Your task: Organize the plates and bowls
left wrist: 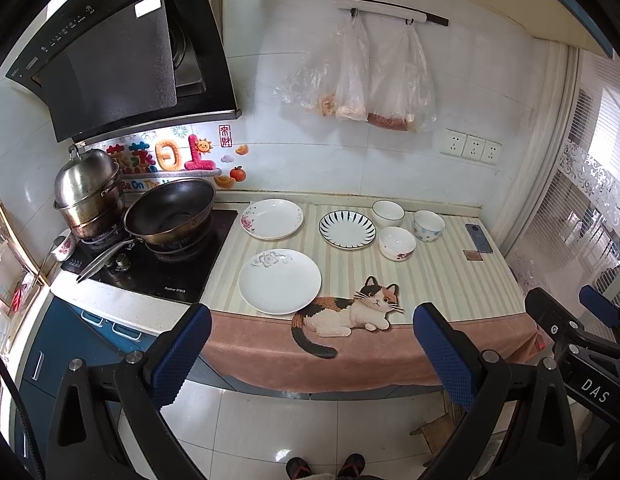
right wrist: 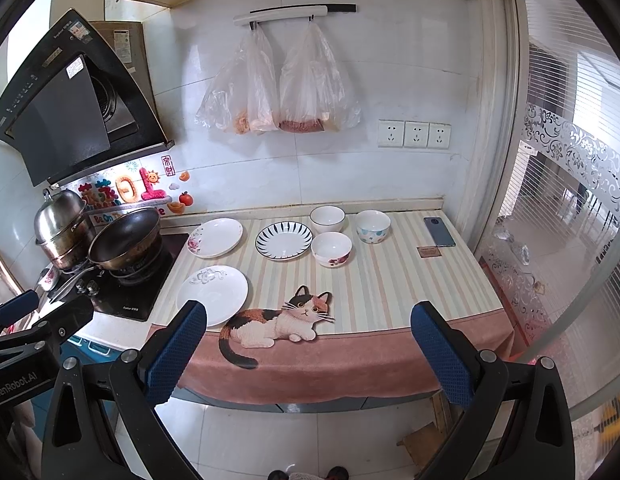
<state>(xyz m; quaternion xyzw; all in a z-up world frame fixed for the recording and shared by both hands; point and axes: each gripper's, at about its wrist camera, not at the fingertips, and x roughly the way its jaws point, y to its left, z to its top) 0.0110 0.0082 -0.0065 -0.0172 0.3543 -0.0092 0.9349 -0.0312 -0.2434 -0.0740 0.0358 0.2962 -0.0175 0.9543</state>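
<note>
Six loose pieces on my striped cat-print counter mat (left wrist: 429,280), left to right: white pink-flowered plate (left wrist: 272,218), white grey-flowered plate (left wrist: 280,281), blue-rayed white plate (left wrist: 347,229), plain white bowl (left wrist: 387,213), red-flowered white bowl (left wrist: 397,243), blue-dotted white bowl (left wrist: 429,225). I hold left gripper (left wrist: 310,354) and right gripper (right wrist: 310,354) off the counter, jaws spread, empty. Risk, as I judge it: glazed rims slipping, or knocking the black wok (left wrist: 170,212) beside the plates.

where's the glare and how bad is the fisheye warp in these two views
Left wrist view: window at right blown out, wall tiles bowed, corners vignetted black. Right wrist view: glass door overexposed, soft sheen on the tiles above the hanging bags, counter edge curved; plates stay sharp in both.
</note>
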